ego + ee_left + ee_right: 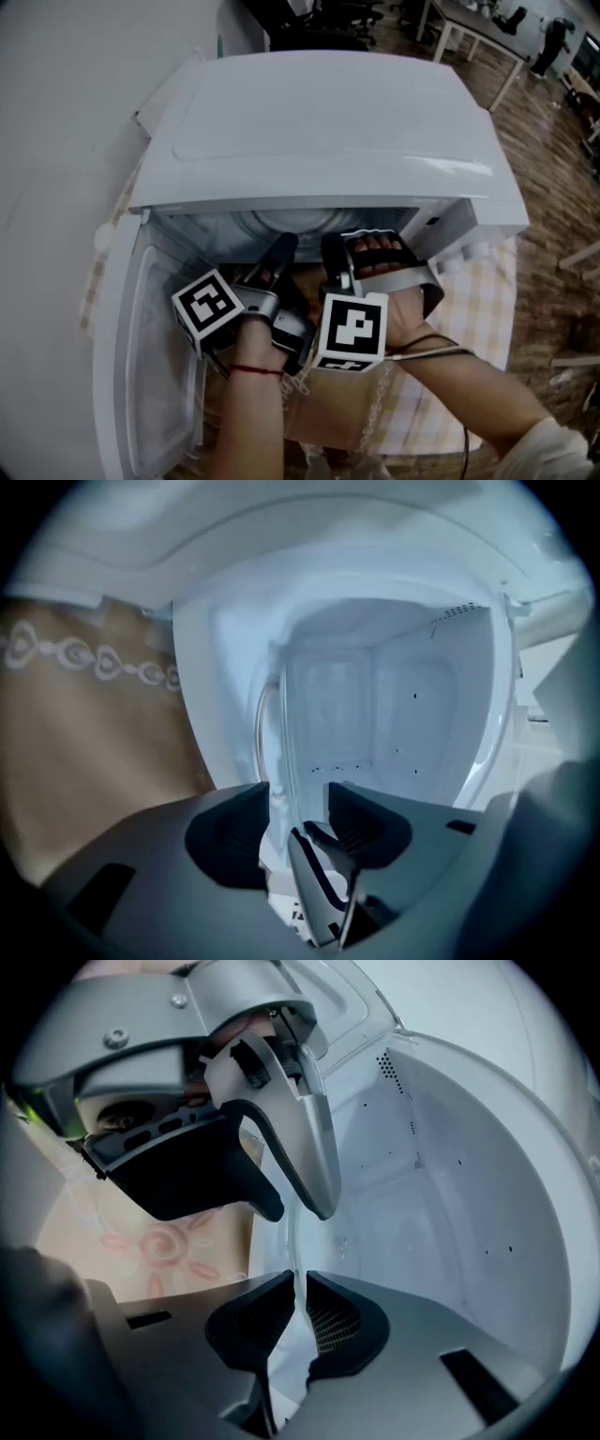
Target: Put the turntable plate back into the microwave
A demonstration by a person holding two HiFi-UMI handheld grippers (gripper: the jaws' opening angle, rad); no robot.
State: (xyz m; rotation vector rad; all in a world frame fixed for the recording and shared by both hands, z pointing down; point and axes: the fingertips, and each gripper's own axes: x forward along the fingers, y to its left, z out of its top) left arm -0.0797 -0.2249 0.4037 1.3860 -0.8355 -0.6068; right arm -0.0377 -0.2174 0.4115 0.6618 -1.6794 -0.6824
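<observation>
The clear glass turntable plate (293,1241) stands on edge in the mouth of the white microwave (328,122), whose door (131,375) hangs open to the left. My right gripper (300,1288) is shut on the plate's thin rim, its dark pads pressed on the glass. My left gripper (300,803) is beside it, jaws apart. The plate's rim (272,724) runs up between them, close to the left pad. In the head view, the left gripper (281,253) and the right gripper (361,246) both reach into the opening; the glass itself hardly shows there.
The white cavity (394,714) has bare side and back walls close around both grippers. The microwave stands on a checked cloth (469,319). A brown cloth with a looped pattern (84,752) lies left of the opening. Wooden floor (562,187) is to the right.
</observation>
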